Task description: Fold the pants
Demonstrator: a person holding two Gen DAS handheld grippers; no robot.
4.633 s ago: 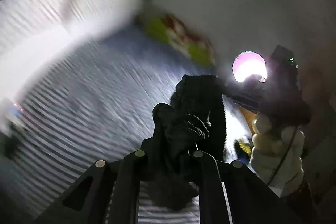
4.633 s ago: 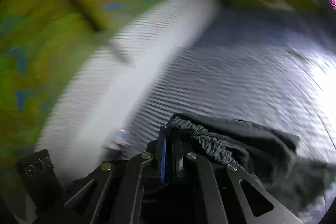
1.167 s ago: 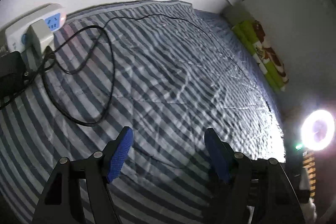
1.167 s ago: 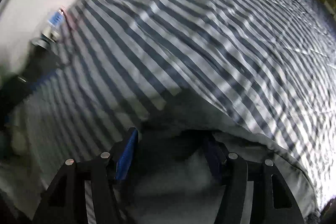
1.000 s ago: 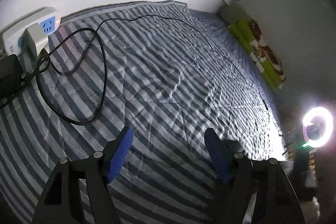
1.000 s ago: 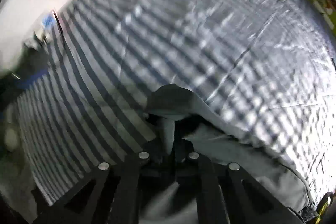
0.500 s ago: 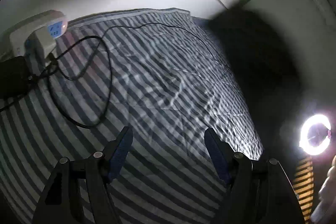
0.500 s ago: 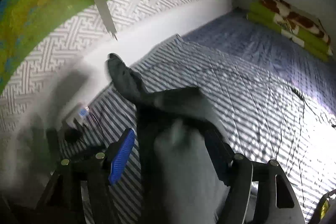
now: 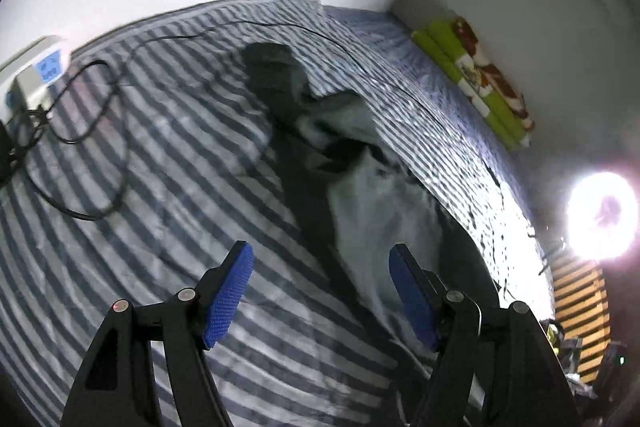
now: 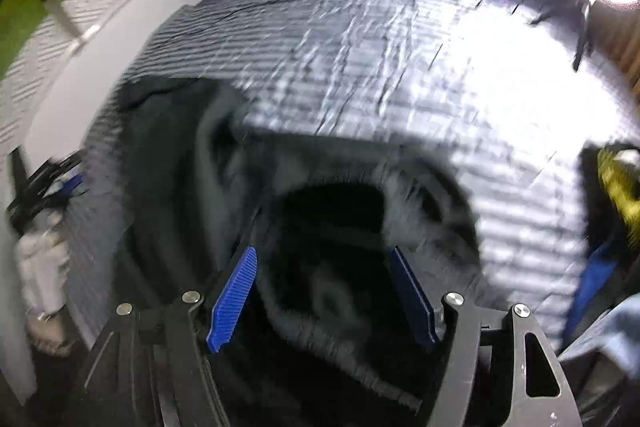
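Both pairs of fingers stand wide apart, empty: left gripper point(image 9: 320, 291) and right gripper point(image 10: 324, 295). Ahead of them, rumpled dark grey pants point(image 9: 360, 163) are strewn over a striped bedspread point(image 9: 168, 155). Soft, limp, light cloth is judged; the waistband point(image 10: 400, 163) offers firmest hold.

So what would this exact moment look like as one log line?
pants: crumpled on striped bed, unfolded | left gripper: open, empty | right gripper: open above pants, not gripping
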